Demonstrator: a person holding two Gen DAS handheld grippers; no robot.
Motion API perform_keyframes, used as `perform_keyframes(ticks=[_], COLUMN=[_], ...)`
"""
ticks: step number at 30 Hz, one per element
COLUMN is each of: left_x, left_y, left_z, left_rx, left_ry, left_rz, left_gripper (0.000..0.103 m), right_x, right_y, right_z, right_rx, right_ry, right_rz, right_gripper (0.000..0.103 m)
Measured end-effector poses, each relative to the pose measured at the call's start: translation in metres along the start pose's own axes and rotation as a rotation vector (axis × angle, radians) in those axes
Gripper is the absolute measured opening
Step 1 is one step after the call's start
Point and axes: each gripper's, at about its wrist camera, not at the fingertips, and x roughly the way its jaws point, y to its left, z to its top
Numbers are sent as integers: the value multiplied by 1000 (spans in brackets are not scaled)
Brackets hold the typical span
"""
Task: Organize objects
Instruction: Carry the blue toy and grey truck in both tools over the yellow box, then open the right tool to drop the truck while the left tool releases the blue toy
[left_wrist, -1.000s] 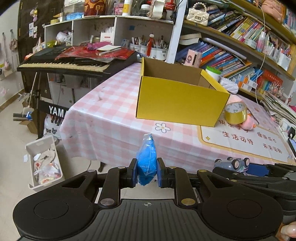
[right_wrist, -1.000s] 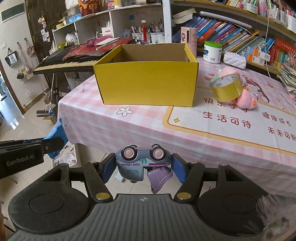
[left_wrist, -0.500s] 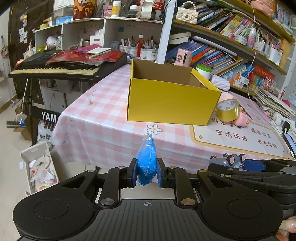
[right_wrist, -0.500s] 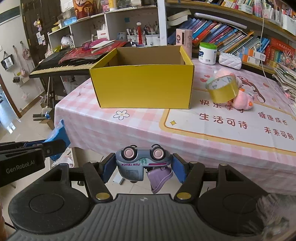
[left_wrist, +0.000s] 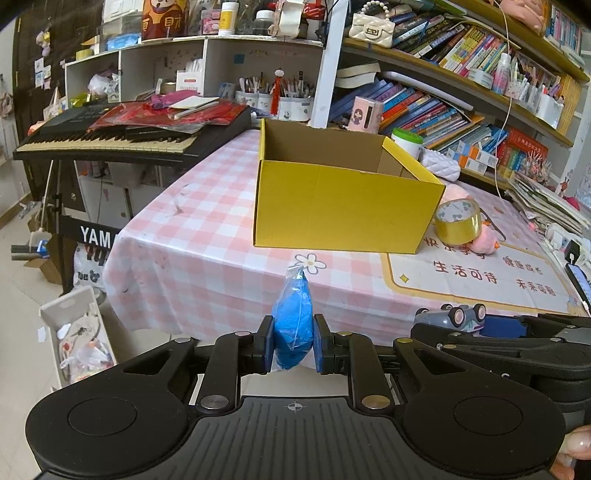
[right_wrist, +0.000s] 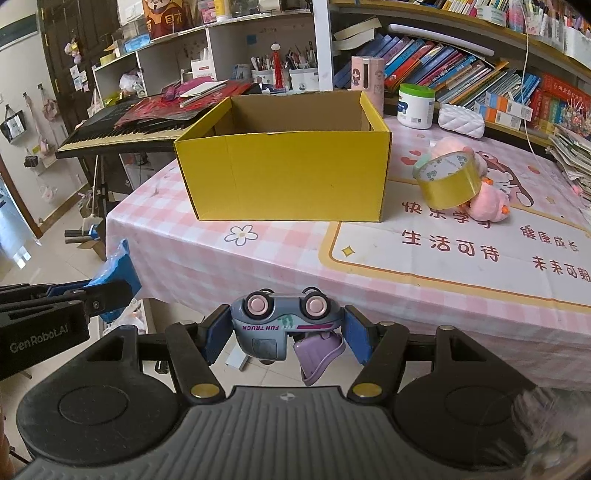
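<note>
**Both grippers loaded, box ahead**

Nearest to us, our left gripper (left_wrist: 293, 345) pinches a blue packet (left_wrist: 293, 325) across its belly, the sealed top poking up free. It looks soft and light, a crinkly film bag that gives under the pads, so we judge a hold on the fat middle safer than on the slick, thin seam.

On the right, our right gripper (right_wrist: 286, 334) is clamped on a toy truck (right_wrist: 280, 325), upside down, pink wheels up, pads on its two ends. Hard plastic, light and stiff, we'd say; its smooth rounded shell could slide, and the purple flap hanging beneath looks like a loose part to keep clear of.

Both loads hang short of the near edge of the table (right_wrist: 258, 258). Farther on stands the open yellow box (right_wrist: 288, 177), the likely home for both. To its right, a tape roll (right_wrist: 448, 181) leans on a pink plush toy (right_wrist: 487, 201).
</note>
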Motion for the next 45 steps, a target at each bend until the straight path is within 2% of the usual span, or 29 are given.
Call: perform_keyframes(ticks=[5,10,18,23,33,38,45], left_x=[1,5,13,27,73,103,142], left_y=[3,-3,-7,-13,-29,-42,-58], left_z=[6,14,41,70,132,151,159], left_rx=[-27,-7,-51,-61,-83,-68,-11], left_ry=[-17,-37,-90,-123,-188,-172,-103], left_rz=[-30,-43,-72,-59,-3,39,122], left_gripper=[19,19,19,19,19,19,19], right_x=[4,7,10,18,55,85,133], right_y=[2,0,-8,-21,-48,-61,-69], right_z=[4,12,33,63,161,198,217], right_rx=[-2,-3,-32,-32,-122,-184,-258], right_ry=[-10,-33,-123,-201,-332,-316,-234], right_rz=[-2,-15,-9,2,70,105,133], right_gripper=[62,62,62,62,62,62,62])
